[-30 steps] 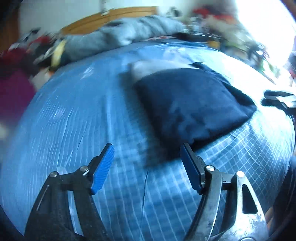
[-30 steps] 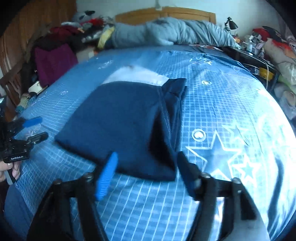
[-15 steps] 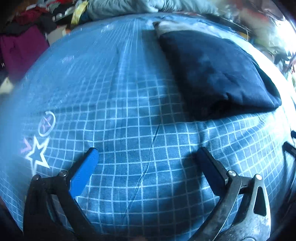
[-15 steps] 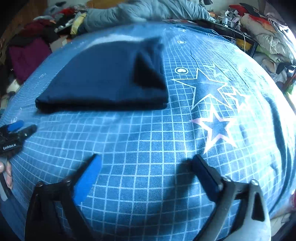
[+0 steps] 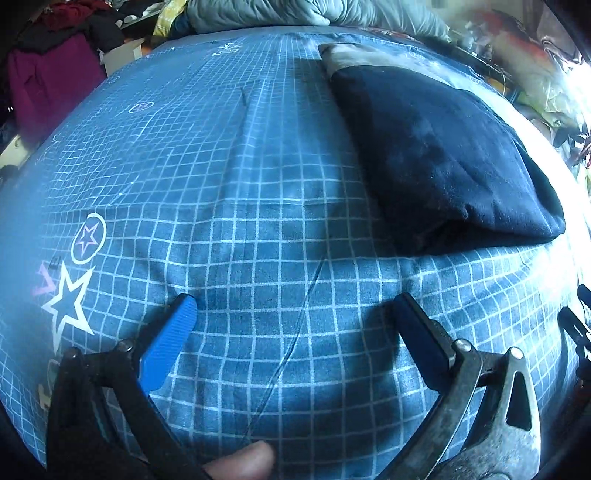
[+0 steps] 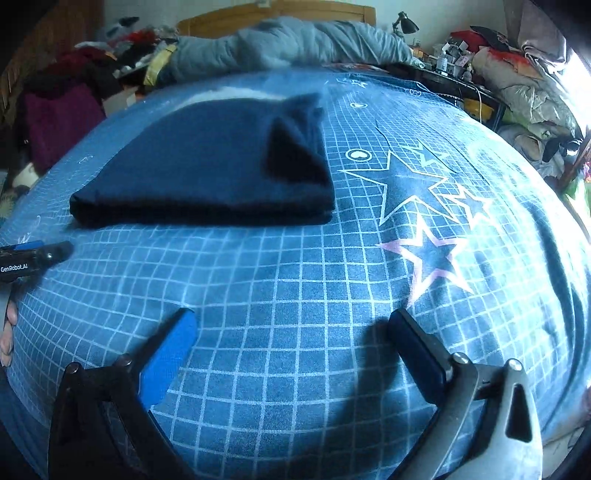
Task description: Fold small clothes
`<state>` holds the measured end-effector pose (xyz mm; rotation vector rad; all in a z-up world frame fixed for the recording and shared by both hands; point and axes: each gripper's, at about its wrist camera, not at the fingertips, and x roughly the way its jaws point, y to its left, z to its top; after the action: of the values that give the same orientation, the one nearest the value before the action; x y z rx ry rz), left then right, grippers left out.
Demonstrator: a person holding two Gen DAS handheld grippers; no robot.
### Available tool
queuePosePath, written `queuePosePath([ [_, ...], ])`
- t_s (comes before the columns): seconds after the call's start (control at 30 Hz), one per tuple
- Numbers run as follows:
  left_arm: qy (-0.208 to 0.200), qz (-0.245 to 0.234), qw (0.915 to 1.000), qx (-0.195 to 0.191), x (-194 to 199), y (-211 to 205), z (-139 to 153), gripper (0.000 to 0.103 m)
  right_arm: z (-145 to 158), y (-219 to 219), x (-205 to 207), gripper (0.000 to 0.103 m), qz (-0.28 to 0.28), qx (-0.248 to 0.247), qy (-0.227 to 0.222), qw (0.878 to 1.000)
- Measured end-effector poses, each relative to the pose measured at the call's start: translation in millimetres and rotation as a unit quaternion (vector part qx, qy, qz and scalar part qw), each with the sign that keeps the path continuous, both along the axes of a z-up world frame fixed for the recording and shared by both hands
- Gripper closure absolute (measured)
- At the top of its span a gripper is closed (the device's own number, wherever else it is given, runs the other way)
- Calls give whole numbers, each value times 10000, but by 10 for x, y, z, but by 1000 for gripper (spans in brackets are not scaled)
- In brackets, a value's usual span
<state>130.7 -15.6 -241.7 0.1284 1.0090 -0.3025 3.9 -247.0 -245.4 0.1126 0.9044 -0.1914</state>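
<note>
A folded dark navy garment (image 5: 443, 155) lies flat on the blue grid-patterned bed sheet (image 5: 240, 206); a pale cloth (image 5: 347, 55) peeks out behind it. In the right wrist view the garment (image 6: 207, 166) sits ahead and to the left. My left gripper (image 5: 291, 314) is open and empty, low over bare sheet, near and left of the garment. My right gripper (image 6: 291, 328) is open and empty over the sheet, in front of the garment. The left gripper's tip (image 6: 40, 253) shows at the left edge of the right wrist view.
A grey duvet (image 6: 288, 44) is bunched at the head of the bed by the wooden headboard (image 6: 280, 9). Piled clothes (image 6: 62, 110) stand at the left. A cluttered side table and bedding (image 6: 517, 85) stand at the right. Star prints (image 6: 417, 184) mark the sheet.
Both grippers have pulled back from the garment's near edge toward me and opened wider. The garment now lies folded and released on the sheet.
</note>
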Motion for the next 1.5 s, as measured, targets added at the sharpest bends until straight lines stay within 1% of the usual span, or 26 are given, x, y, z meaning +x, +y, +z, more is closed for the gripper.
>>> queuePosePath([
  [0.17, -3, 80, 10000, -25, 5, 2, -3, 0, -9, 9, -51, 0, -81, 70, 77, 9999],
  [0.37, -135, 44, 9998, -129, -7, 11, 0, 0, -24, -31, -41, 0, -110, 23, -161, 9998],
  [0.47, -167, 53, 9998, -113, -9, 11, 3, 0, -35, -49, -24, 0, -124, 28, -265, 9996],
  [0.6, -183, 60, 9997, -125, -23, 12, 3, 0, -34, -89, -2, 0, -121, 98, -293, 9995],
  [0.83, -180, 60, 9997, -120, -25, 4, 11, 0, -34, -122, 29, 0, -107, 81, -318, 9994],
  [1.5, -177, 76, 9998, -89, -32, 5, 8, 0, -41, -70, -77, 0, -121, 25, -391, 9992],
])
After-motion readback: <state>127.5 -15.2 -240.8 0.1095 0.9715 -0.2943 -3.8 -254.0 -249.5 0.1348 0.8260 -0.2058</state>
